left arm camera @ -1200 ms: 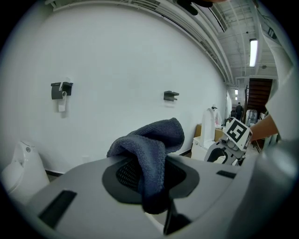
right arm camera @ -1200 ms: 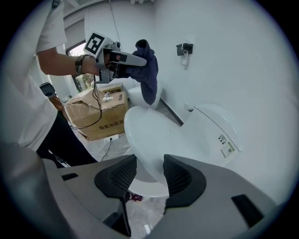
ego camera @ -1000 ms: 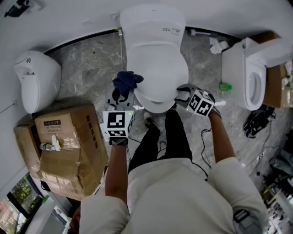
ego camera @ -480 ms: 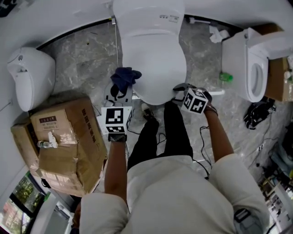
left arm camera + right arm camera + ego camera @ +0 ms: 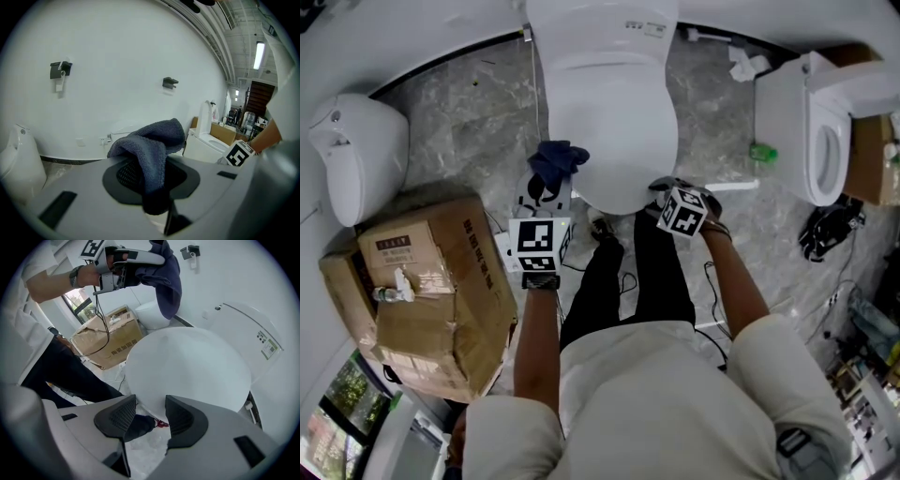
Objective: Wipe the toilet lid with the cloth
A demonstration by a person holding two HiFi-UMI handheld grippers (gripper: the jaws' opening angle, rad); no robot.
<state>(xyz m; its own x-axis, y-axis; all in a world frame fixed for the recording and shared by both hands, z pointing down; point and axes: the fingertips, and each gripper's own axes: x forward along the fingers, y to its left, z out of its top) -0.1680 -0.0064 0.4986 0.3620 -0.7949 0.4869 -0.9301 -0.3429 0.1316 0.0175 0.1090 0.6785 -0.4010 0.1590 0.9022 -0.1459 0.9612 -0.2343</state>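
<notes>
Nothing can be read outright. A small white sticker (image 5: 642, 29) on the white ceramic toilet tank (image 5: 581, 19), upper centre of the head view, carries print too small to make out. The pale label (image 5: 382, 247) on the brown cardboard box (image 5: 441, 281), at left, shows illegible red marks.

I am standing before the toilet lid (image 5: 614, 122), which is lying shut ahead of me. My left gripper (image 5: 546, 187) is holding the cloth (image 5: 559, 159) just beside the lid's left edge, and my right gripper (image 5: 661, 192) is hovering at its front right rim. A cardboard box (image 5: 422, 281) is sitting on the floor to my left, with a ceramic fixture (image 5: 356, 155) beyond it. A second toilet (image 5: 811, 141) is standing well off to the right.
</notes>
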